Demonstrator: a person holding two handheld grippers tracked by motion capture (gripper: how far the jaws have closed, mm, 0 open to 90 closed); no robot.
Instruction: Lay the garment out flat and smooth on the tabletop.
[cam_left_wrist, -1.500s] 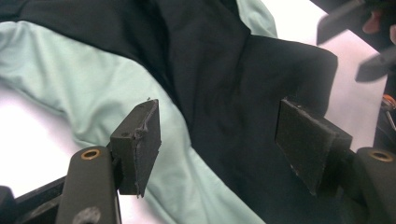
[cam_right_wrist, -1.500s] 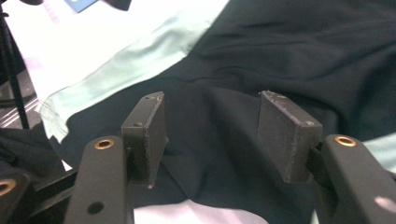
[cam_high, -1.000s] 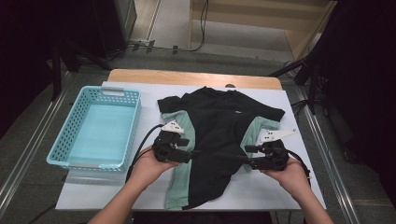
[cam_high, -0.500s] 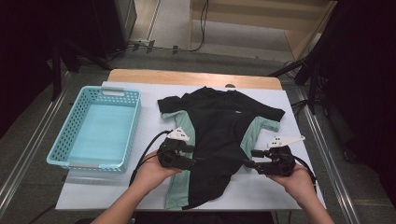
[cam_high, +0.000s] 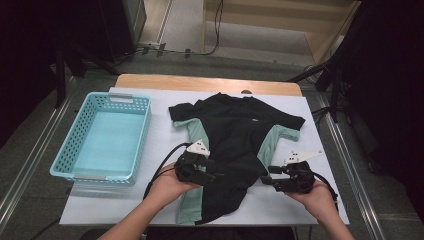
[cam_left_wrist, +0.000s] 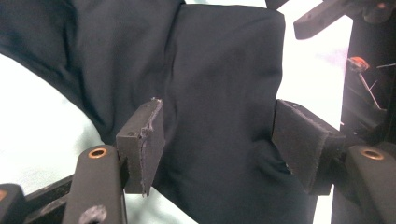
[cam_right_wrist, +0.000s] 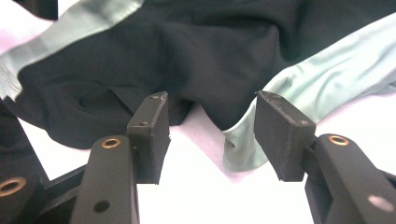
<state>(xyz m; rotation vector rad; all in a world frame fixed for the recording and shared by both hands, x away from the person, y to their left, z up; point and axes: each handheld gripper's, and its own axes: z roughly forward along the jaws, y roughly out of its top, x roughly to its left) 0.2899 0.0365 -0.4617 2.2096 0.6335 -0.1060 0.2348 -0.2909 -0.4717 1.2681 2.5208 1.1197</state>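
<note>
A black T-shirt (cam_high: 235, 135) with mint-green side panels lies flat on the white table top (cam_high: 125, 205), collar toward the far edge. My left gripper (cam_high: 218, 176) rests over the shirt's lower left part, pointing right. In the left gripper view it (cam_left_wrist: 217, 144) is open, with black cloth (cam_left_wrist: 224, 84) lying between and under the pads. My right gripper (cam_high: 268, 180) sits just off the shirt's lower right edge, pointing left. The right gripper view shows it (cam_right_wrist: 210, 135) open above the bare table, close to the black hem (cam_right_wrist: 187, 51) and a mint panel (cam_right_wrist: 327, 79).
A light blue plastic basket (cam_high: 107, 100) stands empty on the left part of the table. A wooden strip (cam_high: 200, 82) runs along the table's far edge. Metal rails flank the table, with dark floor and cables beyond.
Both grippers have slid down the shirt toward the table's near edge. The left one has also shifted a little right onto the black cloth. The shirt lies as before.
</note>
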